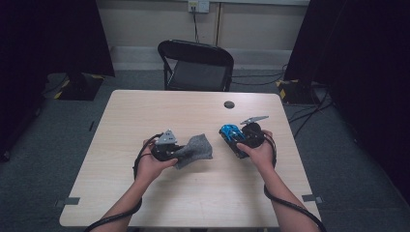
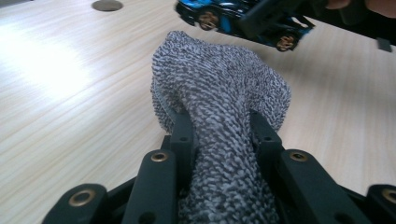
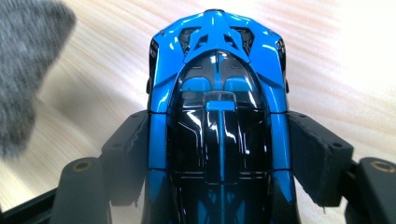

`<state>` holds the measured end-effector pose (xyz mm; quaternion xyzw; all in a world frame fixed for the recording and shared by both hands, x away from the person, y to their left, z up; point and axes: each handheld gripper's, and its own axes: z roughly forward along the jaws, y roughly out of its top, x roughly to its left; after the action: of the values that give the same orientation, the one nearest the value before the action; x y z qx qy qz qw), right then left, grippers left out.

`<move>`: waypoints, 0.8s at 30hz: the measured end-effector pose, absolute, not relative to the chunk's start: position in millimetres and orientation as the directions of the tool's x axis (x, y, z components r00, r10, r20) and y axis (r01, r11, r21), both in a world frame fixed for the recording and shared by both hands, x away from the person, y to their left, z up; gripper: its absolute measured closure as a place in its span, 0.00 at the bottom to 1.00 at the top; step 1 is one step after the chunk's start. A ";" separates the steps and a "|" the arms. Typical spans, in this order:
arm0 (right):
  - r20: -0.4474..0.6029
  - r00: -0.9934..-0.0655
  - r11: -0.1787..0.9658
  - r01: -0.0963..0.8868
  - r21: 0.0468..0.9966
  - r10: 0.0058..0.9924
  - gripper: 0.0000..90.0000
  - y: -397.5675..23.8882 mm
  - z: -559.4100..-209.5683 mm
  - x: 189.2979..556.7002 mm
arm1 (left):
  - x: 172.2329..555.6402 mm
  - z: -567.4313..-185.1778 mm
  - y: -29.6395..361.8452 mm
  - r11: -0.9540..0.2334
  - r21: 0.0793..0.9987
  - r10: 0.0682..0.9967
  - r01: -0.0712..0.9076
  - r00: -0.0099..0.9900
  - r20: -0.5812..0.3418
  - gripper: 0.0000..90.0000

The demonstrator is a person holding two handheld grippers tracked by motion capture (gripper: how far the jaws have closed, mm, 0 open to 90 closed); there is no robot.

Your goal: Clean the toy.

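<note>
Pale wood table (image 1: 193,193) fills the middle of the room, a black folding chair (image 1: 196,65) behind it. Above its centre the left gripper (image 1: 181,152) pinches a grey knitted cloth (image 2: 219,93) between its jaws, the fabric bunching forward. Just beside it, the right gripper (image 1: 231,137) clamps a blue and black toy car (image 3: 217,112) by its sides, nose pointing away, held off the tabletop.

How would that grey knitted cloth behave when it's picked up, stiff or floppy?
Probably floppy: the grey cloth bunches into a narrow neck where the left gripper pinches it, then billows out in soft folds. It looks light, since the free end holds its shape in the air beyond the jaws. The coarse knit should grip rather than slip, and it is unlikely to roll.
</note>
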<state>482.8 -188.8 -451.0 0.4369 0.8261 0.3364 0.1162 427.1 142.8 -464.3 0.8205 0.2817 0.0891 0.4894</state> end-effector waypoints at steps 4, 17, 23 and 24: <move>0.101 -0.586 0.392 0.650 0.651 0.804 0.31 -193.3 -456.9 481.7 | 430.6 -466.1 149.9 -0.360 0.847 0.564 0.390 0.815 -0.136 0.77; 0.104 -0.578 0.397 0.668 0.629 0.809 0.31 -202.3 -474.3 474.9 | 441.6 -472.6 170.1 -0.356 0.839 0.614 0.412 0.780 -0.122 0.76; 0.104 -0.574 0.396 0.673 0.624 0.813 0.31 -204.9 -478.3 474.5 | 447.2 -481.5 179.3 -0.348 0.828 0.641 0.440 0.756 -0.133 0.76; 0.105 -0.570 0.393 0.677 0.623 0.815 0.31 -205.6 -479.3 474.8 | 447.9 -483.6 180.6 -0.344 0.829 0.646 0.442 0.752 -0.133 0.76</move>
<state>474.8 -205.6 -479.3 0.4505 0.8275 0.3170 0.1088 447.9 180.6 -483.6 0.8123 0.3348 0.1099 0.4648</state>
